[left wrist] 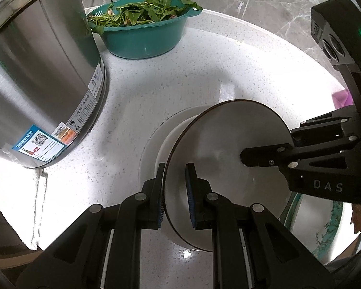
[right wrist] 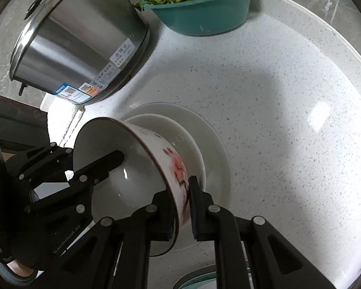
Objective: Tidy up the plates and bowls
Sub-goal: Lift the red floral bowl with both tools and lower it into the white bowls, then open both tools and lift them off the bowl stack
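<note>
Both grippers clamp one flowered bowl (right wrist: 142, 168) by opposite sides of its rim: the left gripper (left wrist: 175, 197) pinches the near-left edge, the right gripper (right wrist: 183, 207) the painted wall across from it. Directly beneath their fingertips lies a white bowl (right wrist: 190, 144) nested on a white plate (right wrist: 216, 149). Judging by this, the held bowl need only go straight down, its mouth level, neither hand nearer.

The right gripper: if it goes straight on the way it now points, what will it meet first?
Probably the white bowl nested in the plate. The right gripper is already shut on the flowered bowl's rim, pointing steeply down, so that bowl's base would likely land there first; depth is unclear.
</note>
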Action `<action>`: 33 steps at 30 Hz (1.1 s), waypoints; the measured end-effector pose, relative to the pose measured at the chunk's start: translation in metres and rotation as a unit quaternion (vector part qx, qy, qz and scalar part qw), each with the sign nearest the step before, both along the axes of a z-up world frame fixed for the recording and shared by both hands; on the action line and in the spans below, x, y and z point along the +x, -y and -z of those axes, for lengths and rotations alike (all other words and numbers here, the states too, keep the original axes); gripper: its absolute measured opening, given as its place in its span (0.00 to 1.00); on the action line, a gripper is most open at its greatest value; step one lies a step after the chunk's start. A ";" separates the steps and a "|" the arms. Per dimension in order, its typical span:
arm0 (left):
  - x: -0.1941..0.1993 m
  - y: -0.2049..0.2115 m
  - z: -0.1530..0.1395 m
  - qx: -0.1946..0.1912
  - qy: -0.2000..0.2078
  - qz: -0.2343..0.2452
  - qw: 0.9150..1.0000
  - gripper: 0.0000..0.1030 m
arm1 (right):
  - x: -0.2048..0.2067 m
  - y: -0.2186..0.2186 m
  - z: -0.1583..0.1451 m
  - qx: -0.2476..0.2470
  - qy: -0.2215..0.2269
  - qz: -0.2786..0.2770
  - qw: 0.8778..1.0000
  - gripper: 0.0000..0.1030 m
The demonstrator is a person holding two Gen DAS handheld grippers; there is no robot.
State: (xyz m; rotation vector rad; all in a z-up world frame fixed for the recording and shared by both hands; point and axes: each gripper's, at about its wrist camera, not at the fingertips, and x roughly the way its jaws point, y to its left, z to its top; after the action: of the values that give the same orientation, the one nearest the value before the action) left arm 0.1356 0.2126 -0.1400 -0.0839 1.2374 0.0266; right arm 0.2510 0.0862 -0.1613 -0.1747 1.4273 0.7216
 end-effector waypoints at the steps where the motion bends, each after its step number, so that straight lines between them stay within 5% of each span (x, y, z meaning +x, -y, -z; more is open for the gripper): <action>1: 0.001 0.000 0.000 -0.001 0.000 0.000 1.000 0.14 | 0.002 0.000 0.000 0.000 -0.006 0.002 1.000 0.12; 13: 0.010 -0.002 0.011 -0.029 -0.011 -0.003 1.000 0.17 | 0.002 0.007 -0.014 0.005 -0.001 0.003 1.000 0.20; 18: 0.012 -0.003 0.012 -0.030 -0.014 -0.011 0.999 0.18 | 0.006 0.015 -0.024 0.018 0.007 0.015 1.000 0.35; 27: 0.016 -0.003 0.012 -0.031 -0.024 -0.008 0.999 0.22 | 0.010 0.017 -0.022 -0.002 0.029 0.000 1.000 0.35; 33: 0.011 0.001 0.010 -0.058 -0.024 -0.005 0.998 0.43 | 0.010 0.011 -0.013 -0.019 0.035 -0.013 0.999 0.22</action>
State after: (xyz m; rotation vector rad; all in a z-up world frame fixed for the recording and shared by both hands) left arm 0.1467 0.2114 -0.1504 -0.1906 1.2865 -0.0345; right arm 0.2607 0.0757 -0.1481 -0.2458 1.3752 0.7034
